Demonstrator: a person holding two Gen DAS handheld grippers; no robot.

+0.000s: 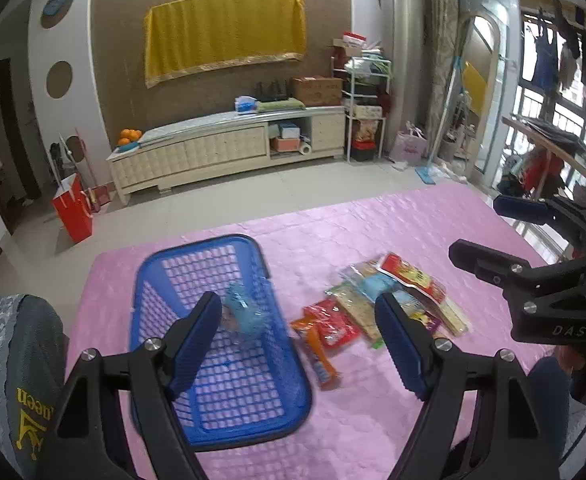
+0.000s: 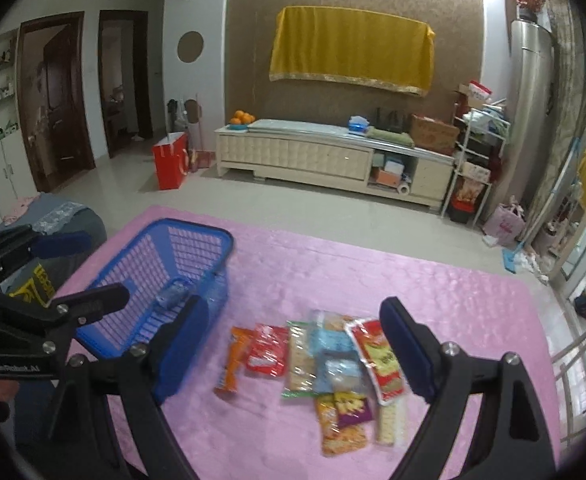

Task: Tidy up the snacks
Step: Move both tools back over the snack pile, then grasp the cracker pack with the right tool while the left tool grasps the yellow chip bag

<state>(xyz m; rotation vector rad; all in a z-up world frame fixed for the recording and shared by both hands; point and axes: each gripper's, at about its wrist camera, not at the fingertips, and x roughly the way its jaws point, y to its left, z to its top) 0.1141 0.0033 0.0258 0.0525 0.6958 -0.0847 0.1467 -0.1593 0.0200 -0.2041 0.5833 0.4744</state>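
The left gripper hangs with jaws spread and empty, just above the blue basket, where one pale blue packet lies blurred below its fingers. The right gripper, also wide open and empty, hovers over the snack pile just ahead on the pink cloth. The packets overlap, so a grab could likely pinch two or slip off slick film.
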